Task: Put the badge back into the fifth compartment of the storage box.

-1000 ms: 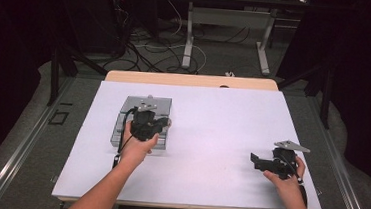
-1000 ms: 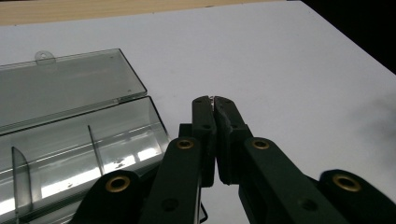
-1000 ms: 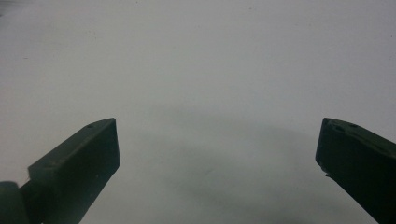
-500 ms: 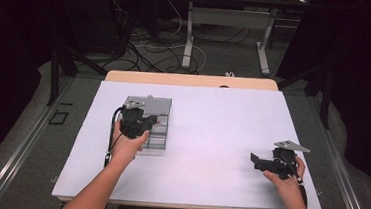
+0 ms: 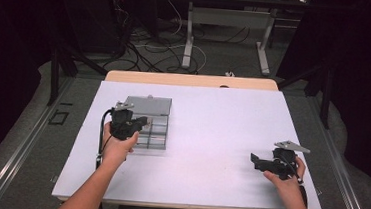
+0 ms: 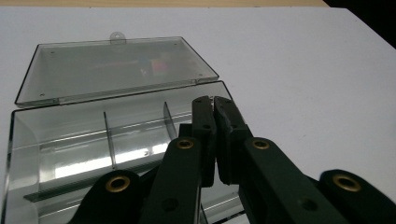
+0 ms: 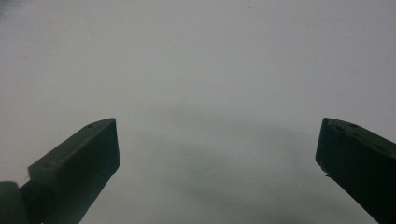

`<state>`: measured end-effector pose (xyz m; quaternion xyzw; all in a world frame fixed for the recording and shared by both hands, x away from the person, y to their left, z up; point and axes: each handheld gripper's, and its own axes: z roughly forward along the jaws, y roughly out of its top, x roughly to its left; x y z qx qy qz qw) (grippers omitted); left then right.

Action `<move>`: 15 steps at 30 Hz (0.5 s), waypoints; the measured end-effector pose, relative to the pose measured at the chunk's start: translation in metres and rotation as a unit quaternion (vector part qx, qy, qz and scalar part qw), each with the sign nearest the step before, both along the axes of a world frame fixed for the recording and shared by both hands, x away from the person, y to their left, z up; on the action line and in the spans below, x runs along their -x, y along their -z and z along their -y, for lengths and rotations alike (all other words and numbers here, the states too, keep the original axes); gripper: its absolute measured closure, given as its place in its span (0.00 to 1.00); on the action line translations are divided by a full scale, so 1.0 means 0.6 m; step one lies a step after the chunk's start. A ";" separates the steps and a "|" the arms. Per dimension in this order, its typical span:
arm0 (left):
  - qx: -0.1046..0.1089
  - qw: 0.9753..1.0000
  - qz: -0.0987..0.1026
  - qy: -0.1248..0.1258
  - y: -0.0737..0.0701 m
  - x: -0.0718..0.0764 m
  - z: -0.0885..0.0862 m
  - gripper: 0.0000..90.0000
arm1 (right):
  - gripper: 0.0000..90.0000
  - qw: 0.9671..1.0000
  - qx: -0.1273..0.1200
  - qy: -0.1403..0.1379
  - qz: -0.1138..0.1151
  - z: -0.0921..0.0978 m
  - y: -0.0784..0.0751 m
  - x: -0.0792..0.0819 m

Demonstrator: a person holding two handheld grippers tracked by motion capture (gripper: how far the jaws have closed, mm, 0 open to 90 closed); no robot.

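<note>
A clear plastic compartment box (image 5: 155, 132) lies on the left half of the white table (image 5: 216, 132), its lid (image 5: 148, 104) folded back flat on the far side. In the left gripper view the box base (image 6: 84, 149) shows thin dividers and no contents, and a small coloured label shows through the lid (image 6: 116, 67). My left gripper (image 5: 142, 120) hovers over the box's left part with its jaws shut on nothing (image 6: 215, 106). My right gripper (image 5: 256, 161) rests low at the table's right front, and its jaws stand wide open over bare white surface (image 7: 217, 144).
A wooden strip (image 5: 190, 80) borders the table's far edge. Beyond it are a dark floor with cables (image 5: 148, 46) and another table's legs (image 5: 188, 39). Bare white surface lies between the two grippers.
My left gripper has drifted left across the box, toward its left edge. The right gripper has stayed where it was.
</note>
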<state>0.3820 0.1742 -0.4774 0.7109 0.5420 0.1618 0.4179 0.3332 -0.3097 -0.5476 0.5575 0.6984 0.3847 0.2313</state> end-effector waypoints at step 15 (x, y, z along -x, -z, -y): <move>0.003 1.000 -0.004 -0.015 0.012 0.009 -0.025 0.98 | 0.00 1.000 -0.001 0.003 0.000 0.000 0.000 0.001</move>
